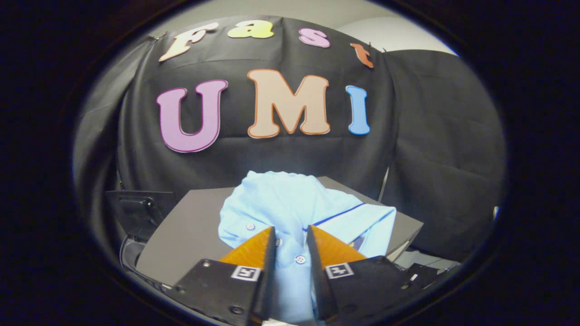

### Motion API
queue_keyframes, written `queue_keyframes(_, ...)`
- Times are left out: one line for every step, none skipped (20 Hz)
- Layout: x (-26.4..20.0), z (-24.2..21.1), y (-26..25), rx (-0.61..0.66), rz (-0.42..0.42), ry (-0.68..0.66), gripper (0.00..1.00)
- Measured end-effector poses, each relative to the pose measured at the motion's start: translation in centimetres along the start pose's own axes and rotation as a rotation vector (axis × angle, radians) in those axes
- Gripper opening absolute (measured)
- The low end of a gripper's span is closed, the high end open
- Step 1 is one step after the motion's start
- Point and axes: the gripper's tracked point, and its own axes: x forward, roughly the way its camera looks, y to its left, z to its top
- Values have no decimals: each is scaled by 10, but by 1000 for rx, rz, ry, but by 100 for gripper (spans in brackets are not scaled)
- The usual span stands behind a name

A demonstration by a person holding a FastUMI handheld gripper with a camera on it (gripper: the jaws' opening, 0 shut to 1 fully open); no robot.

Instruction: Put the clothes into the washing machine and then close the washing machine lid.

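**Between the fingers: shirt gripped above a grey surface**

Between the fingers of the gripper (291, 246) runs a fold of the light blue shirt (290, 203), buttoned placket uppermost; one button sits in the narrow gap and another lies just left of the left finger. Both fingers are drawn close and press on the cloth from either side, pinching it. Ahead of the tips the shirt bunches into a rounded heap, and a panel with a dark blue stripe spreads to the right. Under and around the shirt lies a flat grey surface (190, 231), on which most of the garment appears to rest; whether this surface is a table or part of the washing machine cannot be told. A dark box-like object (140, 210) stands just beyond the surface's left edge; its nature is unclear. Black cloth closes the scene behind.

Step in hand, as judged: the pick-up of the clothes, with the grip made and the load not yet carried off. No open drum or lid can be made out. The next move calls for a lift high enough to clear the trailing cloth from the surface, then a carry to the machine's opening without loosening the pinch.
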Motion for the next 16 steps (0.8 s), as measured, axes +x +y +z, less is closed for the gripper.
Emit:
queue_keyframes(-1,1,1,2,-22,18,29)
queue_keyframes(-2,1,4,-14,-37,35,19)
queue_keyframes(-4,3,10,-31,-36,39,15)
queue_keyframes(-4,4,18,-42,-25,42,11)
queue_keyframes(-4,5,28,-45,-14,34,10)
queue_keyframes(-6,5,40,-42,-2,23,9)
queue_keyframes(-7,4,54,-36,11,11,9)
queue_keyframes(-7,4,67,-26,18,3,8)
queue_keyframes(-9,4,79,-17,20,-3,8)
queue_keyframes(-11,3,91,-14,21,-5,8)
queue_keyframes(-15,2,104,-12,21,-5,8)
queue_keyframes(-18,2,117,-4,24,-12,8)
queue_keyframes(-21,1,131,8,28,-19,8)
queue_keyframes(-26,0,145,25,32,-29,8)
queue_keyframes(-30,0,157,47,36,-49,8)
queue_keyframes(-35,-1,171,64,41,-65,8)
